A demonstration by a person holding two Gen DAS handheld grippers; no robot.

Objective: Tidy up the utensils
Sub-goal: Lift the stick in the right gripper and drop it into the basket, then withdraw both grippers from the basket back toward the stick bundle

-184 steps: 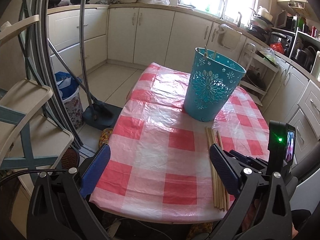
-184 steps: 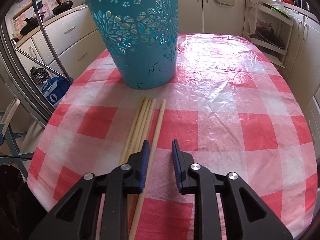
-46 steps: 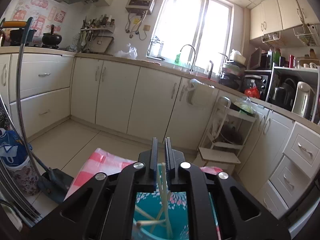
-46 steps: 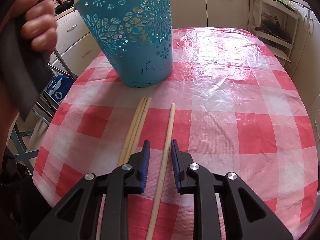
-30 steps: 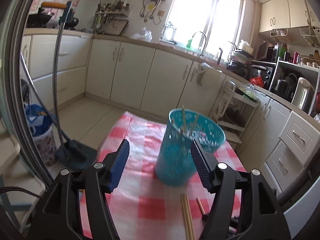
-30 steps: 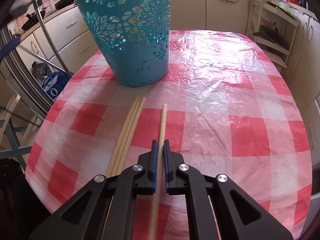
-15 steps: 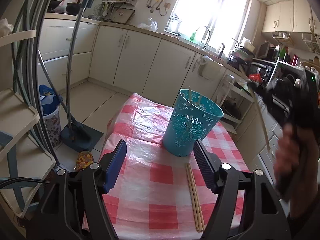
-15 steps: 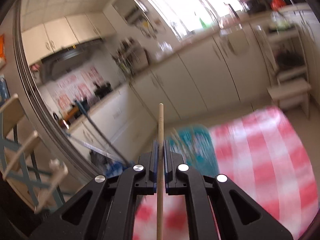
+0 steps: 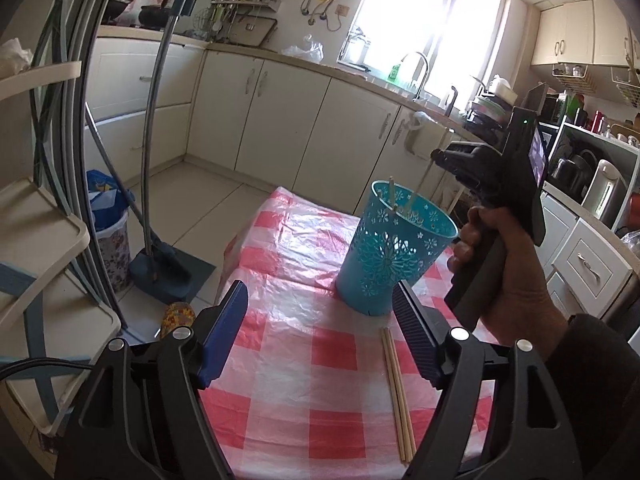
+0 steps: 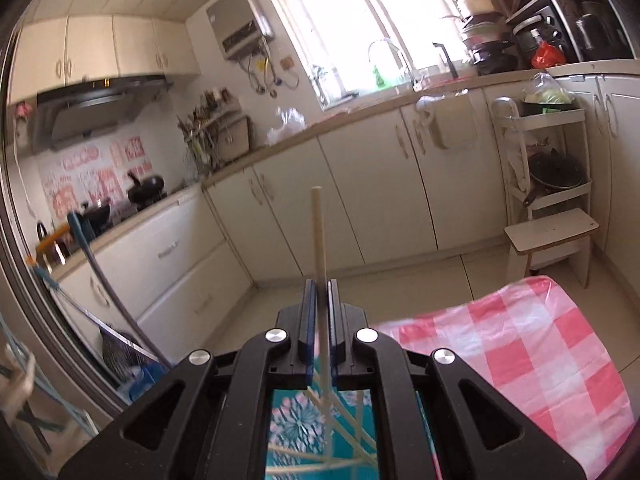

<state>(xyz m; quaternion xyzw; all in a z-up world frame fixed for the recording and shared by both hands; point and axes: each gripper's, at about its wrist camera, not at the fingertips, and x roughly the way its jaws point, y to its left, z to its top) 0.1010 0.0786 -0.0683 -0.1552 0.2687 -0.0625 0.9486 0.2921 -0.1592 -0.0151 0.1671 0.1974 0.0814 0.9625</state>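
A teal perforated basket (image 9: 390,256) stands on the red-checked table (image 9: 296,376) with several wooden chopsticks sticking up in it. Two more chopsticks (image 9: 396,392) lie on the cloth in front of it. My left gripper (image 9: 320,336) is open and empty, held back above the near table edge. My right gripper (image 10: 319,298) is shut on one chopstick (image 10: 318,236), held upright directly over the basket (image 10: 304,424), its lower end among the sticks inside. In the left wrist view the right gripper (image 9: 446,160) hangs above the basket's right rim.
A broom and dustpan (image 9: 160,264) and a bin (image 9: 108,236) stand on the floor left of the table. A folding stepladder (image 9: 44,240) is at far left. Kitchen cabinets (image 9: 280,120) line the back wall; a white shelf trolley (image 10: 552,184) stands at right.
My right gripper has carried the chopstick from beside the table to straight above the basket and lowered its end inside. My left gripper stays open, drawn back slightly.
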